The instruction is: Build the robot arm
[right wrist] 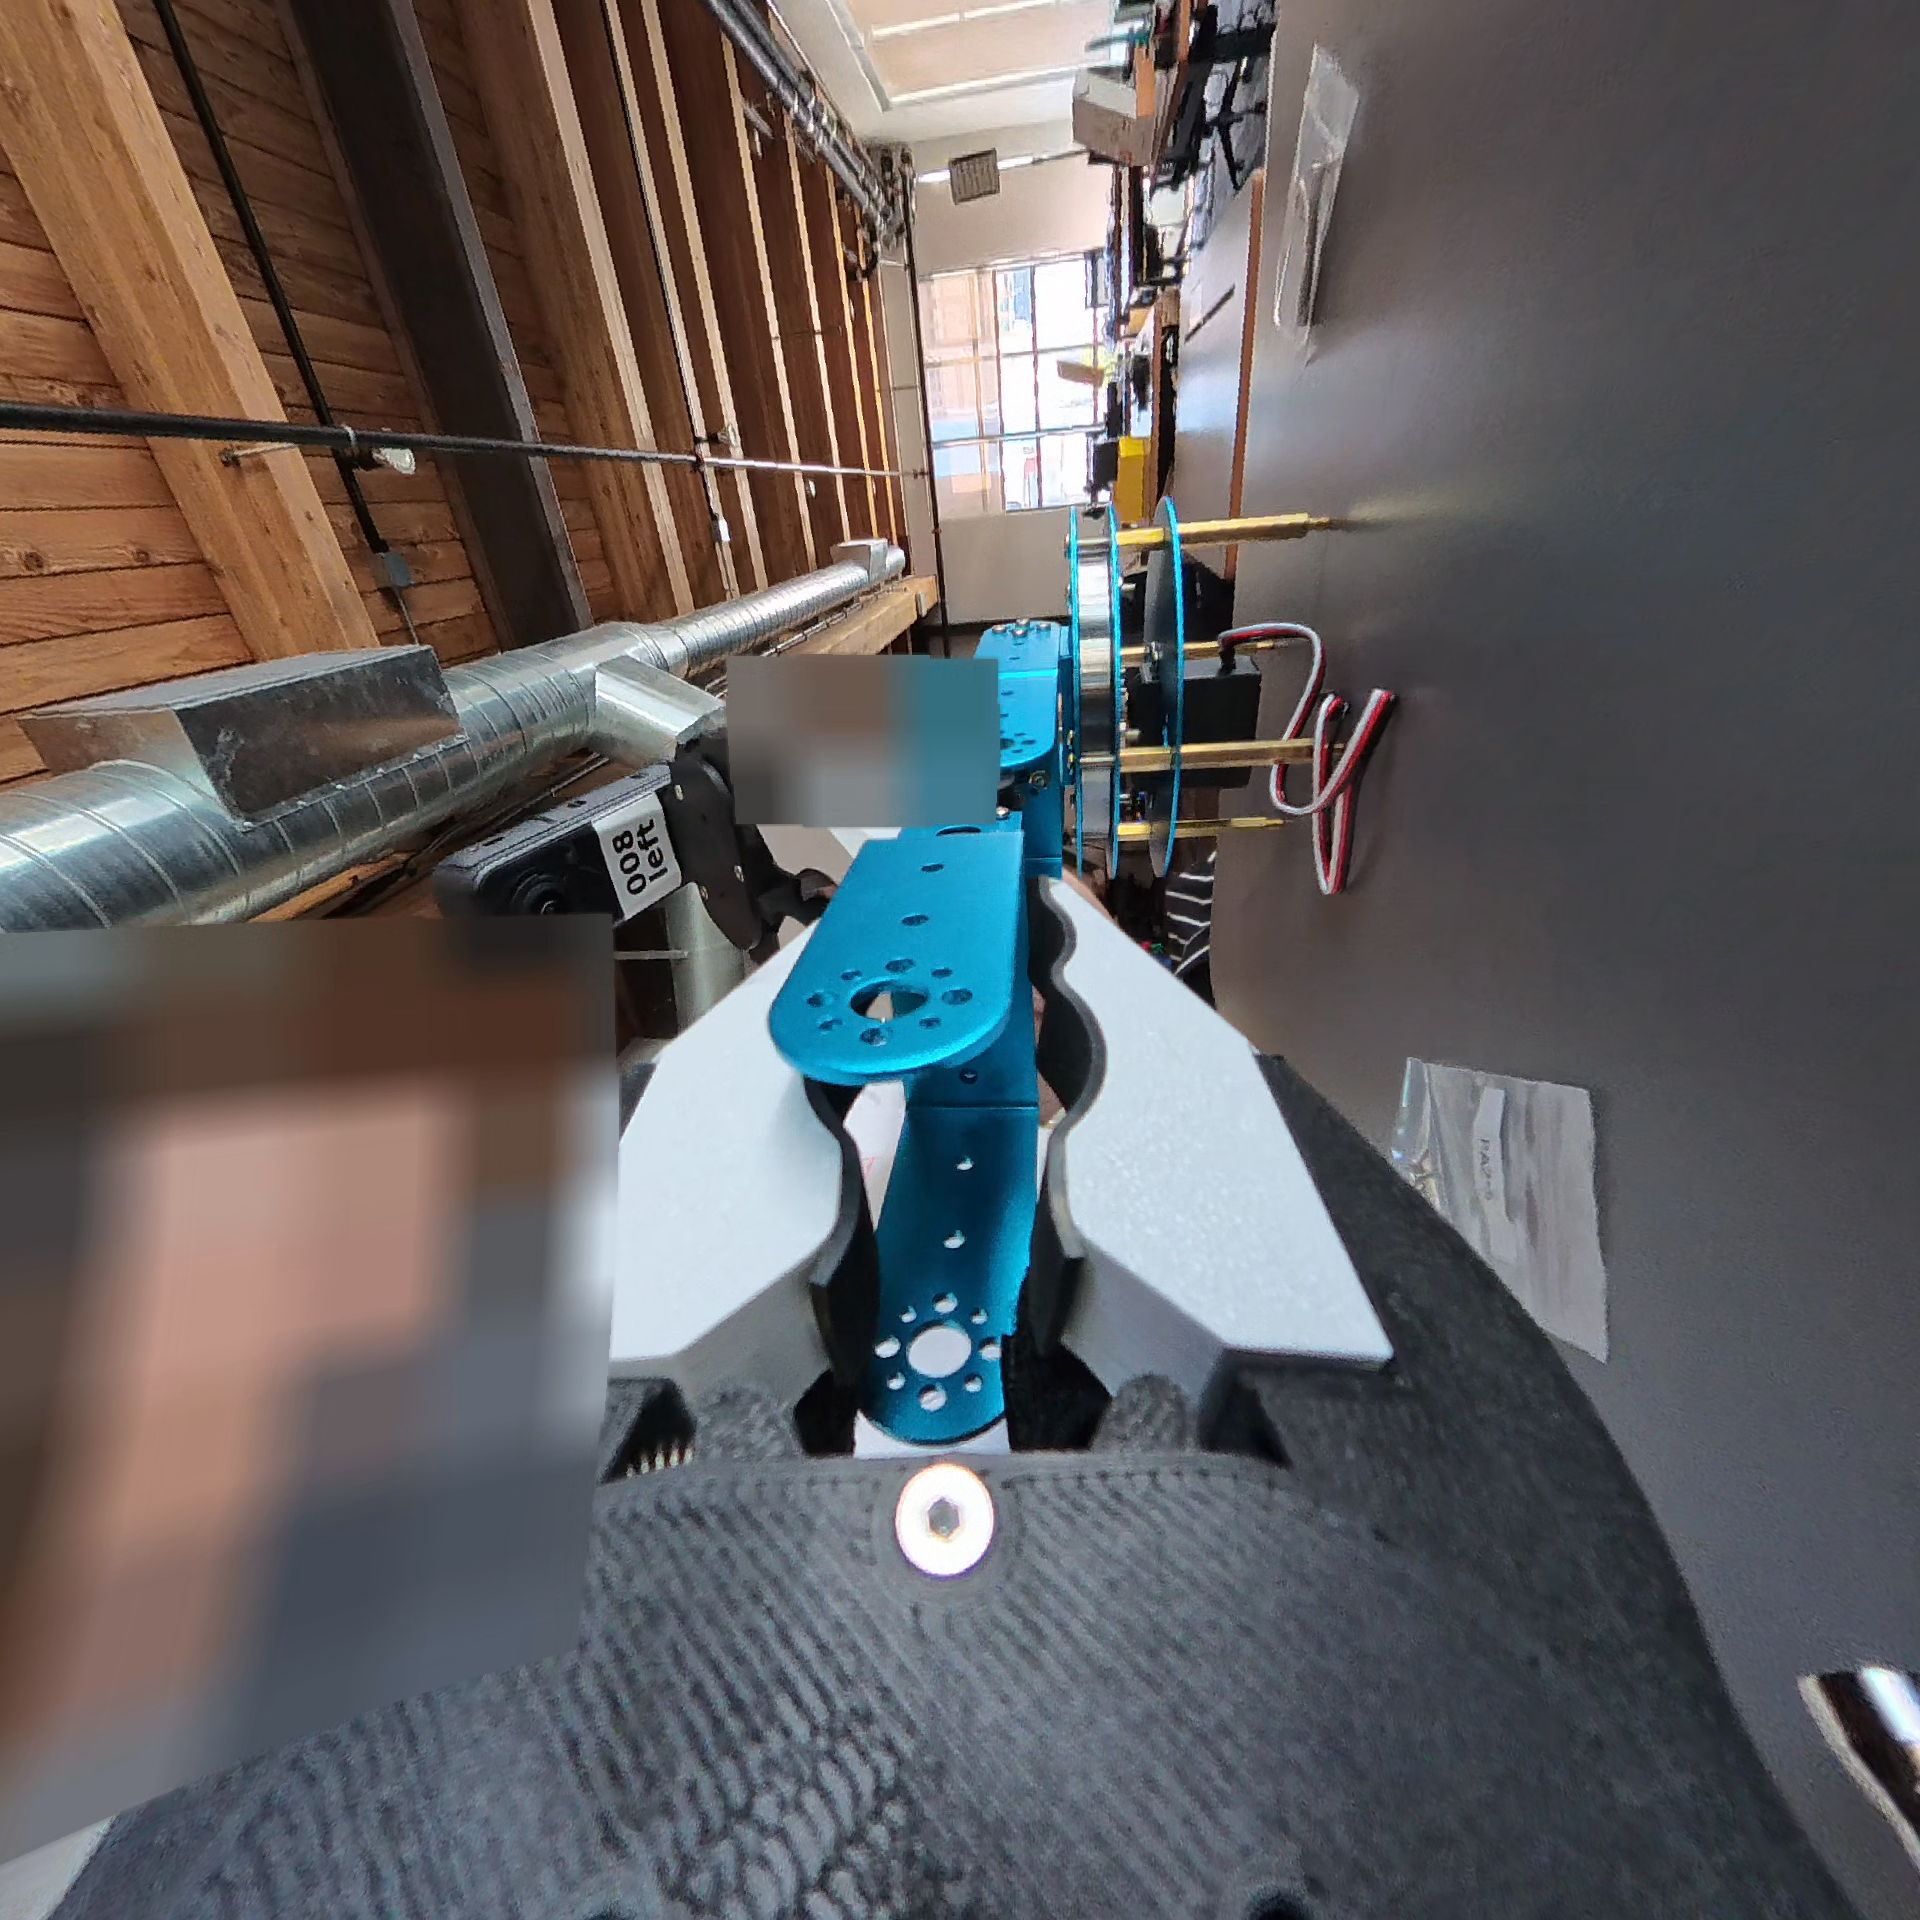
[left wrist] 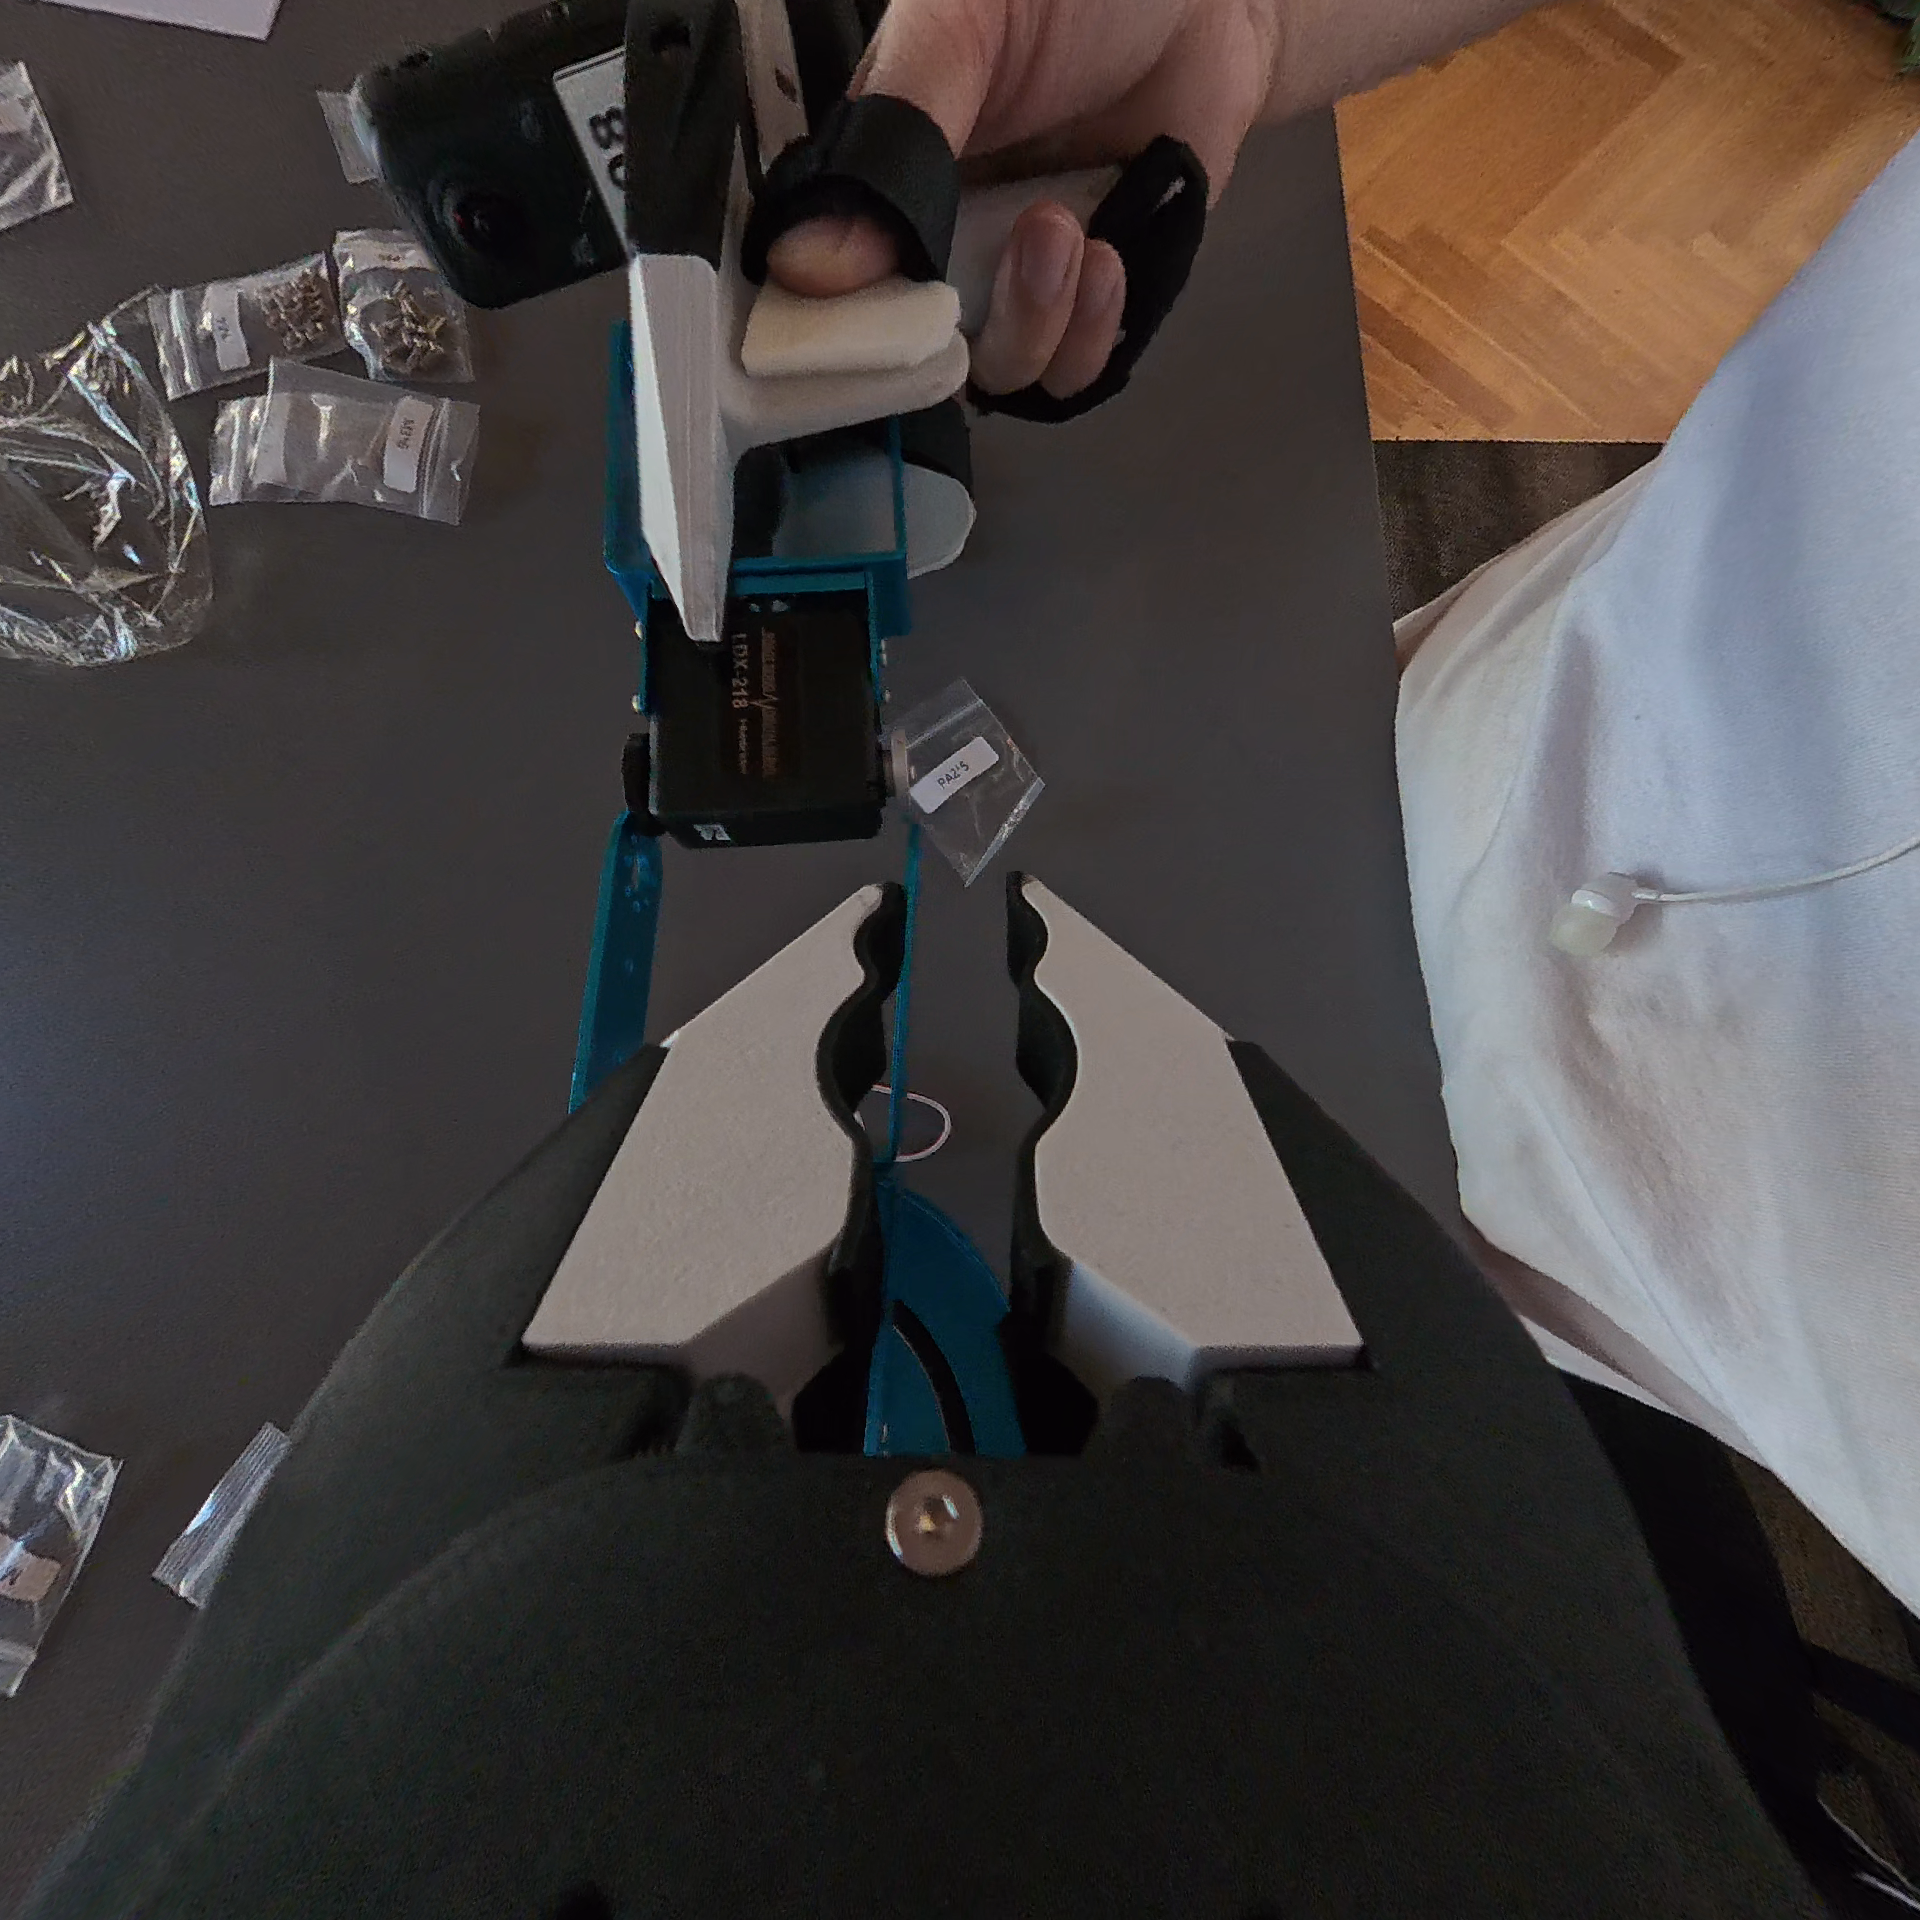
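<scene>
A blue metal robot arm lies between my two grippers over the dark grey table (left wrist: pixel 312 935). My left gripper (left wrist: pixel 948 894) is shut on a blue bracket (left wrist: pixel 935 1299) at one end, with the thin plate edge between its black wavy pads. A black servo (left wrist: pixel 769 748) sits in the arm just beyond. My right gripper (left wrist: pixel 821 571), held by a hand, clamps the blue frame above the servo. In the right wrist view my right gripper (right wrist: pixel 956 894) is shut on a perforated blue bracket (right wrist: pixel 935 1195). The arm's round blue base (right wrist: pixel 1122 686) on brass standoffs stands ahead.
Small bags of screws (left wrist: pixel 312 312) and crumpled clear plastic (left wrist: pixel 83 499) lie at the left of the table. A small labelled bag (left wrist: pixel 966 779) lies under the servo. Servo wires (right wrist: pixel 1320 748) trail from the base. A person in white (left wrist: pixel 1662 831) sits at the table's right edge. The grippers' ends are close to 6 cm from one another.
</scene>
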Demonstrator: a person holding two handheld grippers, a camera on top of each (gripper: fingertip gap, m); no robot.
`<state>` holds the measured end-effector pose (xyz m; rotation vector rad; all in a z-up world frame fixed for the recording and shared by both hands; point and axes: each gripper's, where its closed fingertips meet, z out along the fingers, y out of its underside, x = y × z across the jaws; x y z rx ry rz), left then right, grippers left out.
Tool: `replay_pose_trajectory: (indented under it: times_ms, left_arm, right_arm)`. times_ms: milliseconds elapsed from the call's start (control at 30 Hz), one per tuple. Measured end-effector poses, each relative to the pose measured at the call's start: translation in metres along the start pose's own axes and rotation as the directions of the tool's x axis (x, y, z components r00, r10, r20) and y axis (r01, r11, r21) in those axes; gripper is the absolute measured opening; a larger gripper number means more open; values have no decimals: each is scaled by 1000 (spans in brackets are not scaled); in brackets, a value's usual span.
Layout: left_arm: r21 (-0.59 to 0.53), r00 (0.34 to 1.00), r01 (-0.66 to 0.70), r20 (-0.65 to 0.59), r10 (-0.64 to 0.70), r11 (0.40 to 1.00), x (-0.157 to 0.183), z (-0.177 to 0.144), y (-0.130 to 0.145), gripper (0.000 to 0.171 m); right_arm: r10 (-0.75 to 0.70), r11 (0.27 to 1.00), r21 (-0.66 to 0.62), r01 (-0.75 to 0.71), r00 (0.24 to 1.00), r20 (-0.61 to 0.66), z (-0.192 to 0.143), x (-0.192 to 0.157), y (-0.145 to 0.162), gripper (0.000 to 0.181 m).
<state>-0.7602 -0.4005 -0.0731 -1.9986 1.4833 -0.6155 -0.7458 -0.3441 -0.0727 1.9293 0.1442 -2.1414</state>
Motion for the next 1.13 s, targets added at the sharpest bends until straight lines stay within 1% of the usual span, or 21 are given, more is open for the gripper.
replay_pose_trajectory:
  times_ms: [67, 167, 233, 267, 333, 433, 533, 600, 667, 700, 733, 800, 900, 933, 1000, 1100, 1133]
  left_arm:
    - [7, 999, 26, 32, -26, 1000, -3, 1, -1, 15]
    - [18, 996, 30, 86, -31, 999, -5, 2, -1, 15]
    - [20, 992, 17, 124, -19, 1000, -8, 2, -1, 8]
    - [24, 991, 12, 136, -15, 1000, -10, 2, -1, 4]
    - [35, 991, 21, 132, -25, 999, -12, 2, -2, 3]
    - [64, 992, 30, 121, -38, 998, -10, 1, -3, 7]
    - [100, 989, 64, 124, -76, 993, -12, -9, -6, 27]
    - [154, 985, 75, 141, -97, 985, -20, -27, -11, 27]
    - [197, 974, 84, 191, -123, 977, -40, -47, -13, 22]
    - [190, 969, 93, 209, -133, 977, -50, -52, -11, 22]
    - [161, 970, 106, 201, -138, 981, -56, -50, -8, 22]
    - [83, 975, 128, 170, -141, 988, -63, -38, -3, 24]
    - [-6, 978, 106, 179, -104, 994, -74, -19, 5, 21]
    - [-23, 983, 105, 155, -101, 994, -72, -14, 7, 15]
    - [-39, 988, 108, 112, -103, 993, -66, -9, 6, 3]
    - [-41, 986, 123, 120, -118, 992, -66, -8, 6, 3]
    - [-39, 983, 144, 118, -138, 989, -65, -8, 6, 3]
  right_arm:
    - [5, 1000, 12, -6, 1000, 9, 1, 0, 0, 27]
    - [-2, 999, 34, 2, 1000, 10, 1, 2, 0, 27]
    - [-19, 999, 47, 19, 1000, 7, 1, 2, 0, 27]
    - [-25, 998, 55, 25, 1000, 1, 2, 2, 0, 27]
    - [-31, 998, 47, 32, 999, -13, 3, 4, 1, 27]
    - [-14, 999, 30, 14, 1000, -16, 3, 4, 1, 27]
    - [-21, 1000, 9, 21, 999, -28, 4, 4, 2, 27]
    - [-20, 1000, 2, 20, 999, -30, 4, 4, 2, 27]
    - [-22, 1000, -1, 22, 999, -31, 4, 4, 2, 27]
    - [-24, 1000, -2, 24, 999, -33, 4, 4, 2, 27]
    - [-26, 1000, -2, 25, 999, -33, 4, 4, 2, 27]
    - [-26, 1000, 0, 26, 999, -32, 4, 4, 2, 27]
    - [-31, 1000, 1, 31, 999, -32, 4, 5, 2, 27]
    - [-34, 999, 1, 34, 999, -33, 4, 5, 2, 27]
    - [-35, 999, 1, 35, 999, -34, 4, 5, 2, 27]
    - [-47, 999, -16, 46, 998, -42, 4, 5, 3, 27]
    - [-53, 998, -33, 52, 997, -47, 5, 5, 5, 33]
